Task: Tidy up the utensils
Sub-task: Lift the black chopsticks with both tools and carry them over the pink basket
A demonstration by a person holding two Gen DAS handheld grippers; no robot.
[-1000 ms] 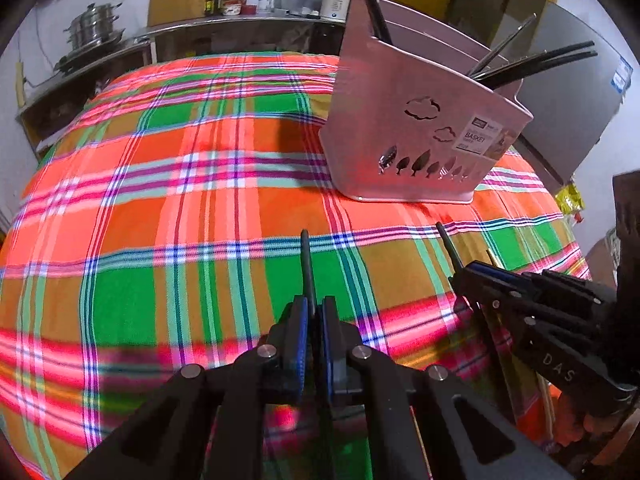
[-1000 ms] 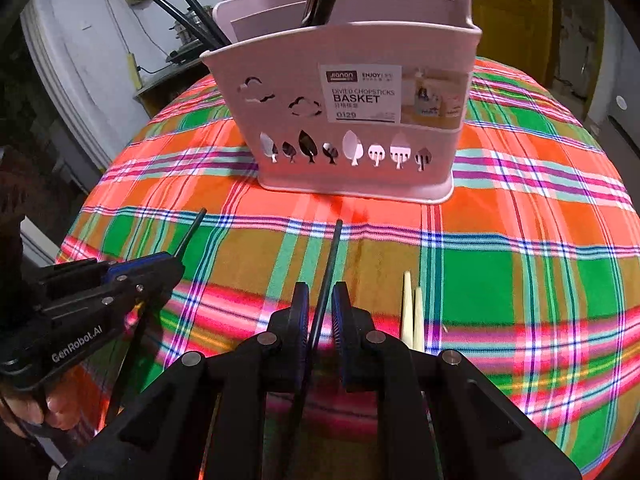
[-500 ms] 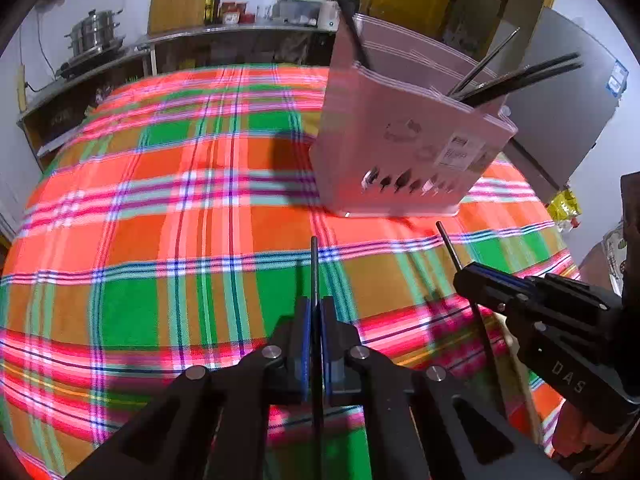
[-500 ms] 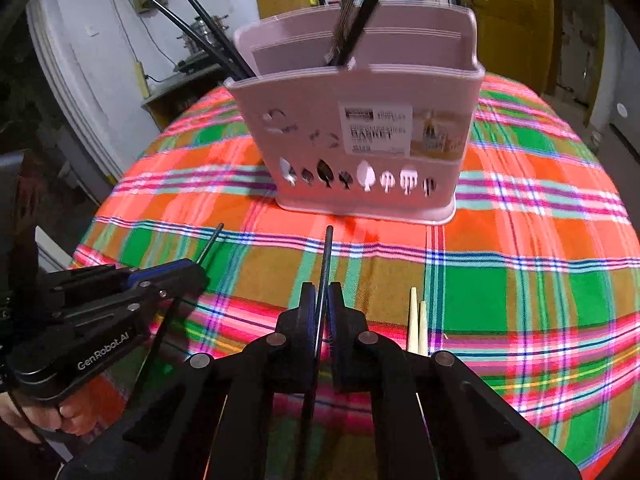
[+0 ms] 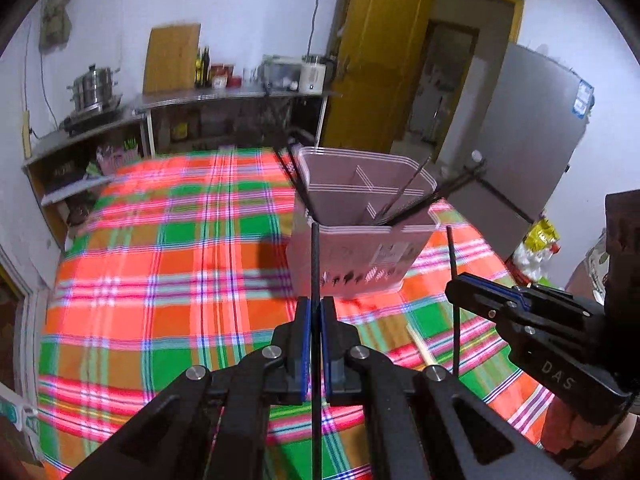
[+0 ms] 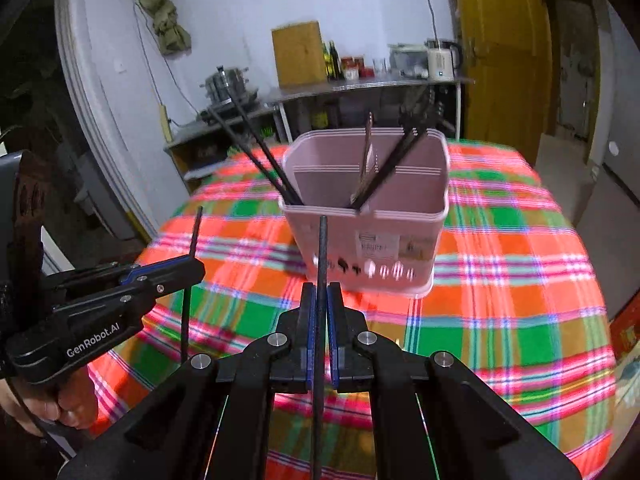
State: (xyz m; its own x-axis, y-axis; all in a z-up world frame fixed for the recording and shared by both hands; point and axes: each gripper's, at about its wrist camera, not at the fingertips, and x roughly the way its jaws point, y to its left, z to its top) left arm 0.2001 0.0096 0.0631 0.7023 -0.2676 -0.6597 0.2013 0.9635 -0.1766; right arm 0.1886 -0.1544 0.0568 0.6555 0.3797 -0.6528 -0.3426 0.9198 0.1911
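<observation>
A pink divided utensil basket stands on the plaid-covered table and holds several black chopsticks. My left gripper is shut on a black chopstick, held upright above the table in front of the basket. My right gripper is shut on another black chopstick, also raised in front of the basket. Each gripper shows in the other's view, the right one and the left one. A pale wooden chopstick lies on the cloth.
The plaid tablecloth covers the table. Behind it stand a metal counter with pots and bottles, a yellow door and a grey fridge.
Both grippers have risen and tilted up with their chopsticks, so the basket's open top now shows. The grip on each chopstick is unchanged.
</observation>
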